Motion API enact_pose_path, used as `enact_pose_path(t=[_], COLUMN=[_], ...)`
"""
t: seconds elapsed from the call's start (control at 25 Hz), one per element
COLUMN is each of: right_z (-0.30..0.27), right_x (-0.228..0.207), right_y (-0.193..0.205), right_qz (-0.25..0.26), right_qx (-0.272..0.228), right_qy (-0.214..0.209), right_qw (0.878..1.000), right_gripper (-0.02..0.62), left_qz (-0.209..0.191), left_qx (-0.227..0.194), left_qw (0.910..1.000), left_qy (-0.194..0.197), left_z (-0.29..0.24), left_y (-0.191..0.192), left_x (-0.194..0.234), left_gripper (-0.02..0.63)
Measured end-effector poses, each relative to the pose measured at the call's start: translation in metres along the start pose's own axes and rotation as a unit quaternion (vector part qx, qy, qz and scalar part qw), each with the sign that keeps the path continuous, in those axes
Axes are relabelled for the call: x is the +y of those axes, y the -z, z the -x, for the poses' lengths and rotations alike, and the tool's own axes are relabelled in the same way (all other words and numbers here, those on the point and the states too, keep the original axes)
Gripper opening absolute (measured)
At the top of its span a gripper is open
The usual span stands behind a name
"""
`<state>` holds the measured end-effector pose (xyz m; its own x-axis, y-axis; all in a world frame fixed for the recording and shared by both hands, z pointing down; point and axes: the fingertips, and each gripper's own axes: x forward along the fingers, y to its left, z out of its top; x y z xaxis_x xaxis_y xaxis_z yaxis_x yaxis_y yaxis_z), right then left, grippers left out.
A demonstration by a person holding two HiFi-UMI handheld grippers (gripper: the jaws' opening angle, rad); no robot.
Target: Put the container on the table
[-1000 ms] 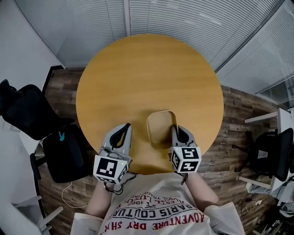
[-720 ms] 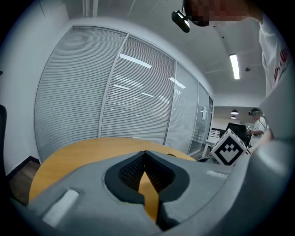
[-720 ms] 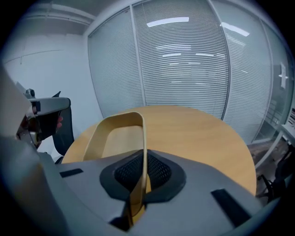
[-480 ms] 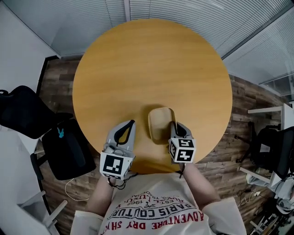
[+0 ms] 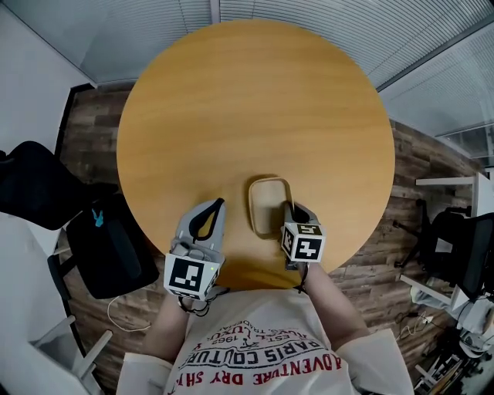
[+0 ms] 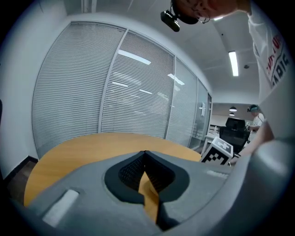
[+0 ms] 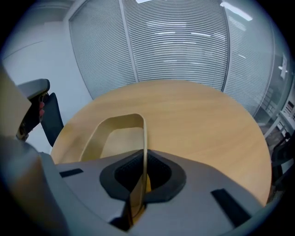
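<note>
Two hand-held grippers sit over the near part of the round wooden tabletop (image 5: 255,100), just in front of the person's shirt

Right hand-held gripper (image 5: 287,208): jaws closed on the right wall of the container (image 5: 268,202). In the right gripper view that thin tan wall runs straight down between the black pads, w/ the rest of the container (image 7: 115,136) spreading left & ahead of the gripper (image 7: 144,159), opening facing up

Container is shallow, tan, rounded-rectangular, nothing inside. It lies level at the near-centre of the tabletop (image 7: 203,115), betw. the two grippers; can't tell if its base touches the wood

Left hand-held gripper (image 5: 216,207): jaws shut, tips meeting, holding nothing. Left gripper view shows only bare wood through the gap behind the tips (image 6: 145,154). It's near the container's left side but apart from it

Black office chair (image 5: 38,189) stands on the floor left of the tabletop, slatted blinds (image 5: 309,23) beyond the far edge
</note>
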<state>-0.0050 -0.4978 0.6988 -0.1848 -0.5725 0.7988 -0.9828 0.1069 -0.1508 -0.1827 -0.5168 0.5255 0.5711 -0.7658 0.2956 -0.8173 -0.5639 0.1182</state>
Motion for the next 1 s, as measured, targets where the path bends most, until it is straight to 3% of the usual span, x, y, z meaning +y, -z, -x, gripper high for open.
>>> enact_pose_path(t=[0.12,0.52,0.76,0.88,1.0], right_z=[-0.006,-0.012,-0.001,0.013,0.033], right_x=[-0.001,-0.004,-0.011,-0.013,-0.013], right_y=[0.005,0.007,-0.006,-0.016,-0.032], right_qz=[-0.029,-0.025,-0.036,-0.034,-0.017], right_qx=[0.011,0.022,-0.005,-0.022,-0.052], right_qy=[-0.006,0.019,0.02,0.014,0.009], right_qw=[0.999,0.999,0.999,0.999,0.998], right_gripper=[0.014,0.014,0.109,0.097,0.034], left_qz=[0.0,0.009,0.01,0.007,0.001], left_qx=[0.003,0.004,0.009,0.006,0.0], left_qw=[1.0,0.9999,0.9999,1.0,1.0], left_qy=[0.009,0.014,0.0,-0.001,-0.004], left_z=[-0.002,-0.001,0.005,0.006,0.007], left_y=[0.003,0.007,0.007,0.002,-0.006], left_x=[-0.004,-0.004,-0.005,-0.013,-0.023], left_gripper=[-0.003,-0.003,-0.003,-0.003,-0.003])
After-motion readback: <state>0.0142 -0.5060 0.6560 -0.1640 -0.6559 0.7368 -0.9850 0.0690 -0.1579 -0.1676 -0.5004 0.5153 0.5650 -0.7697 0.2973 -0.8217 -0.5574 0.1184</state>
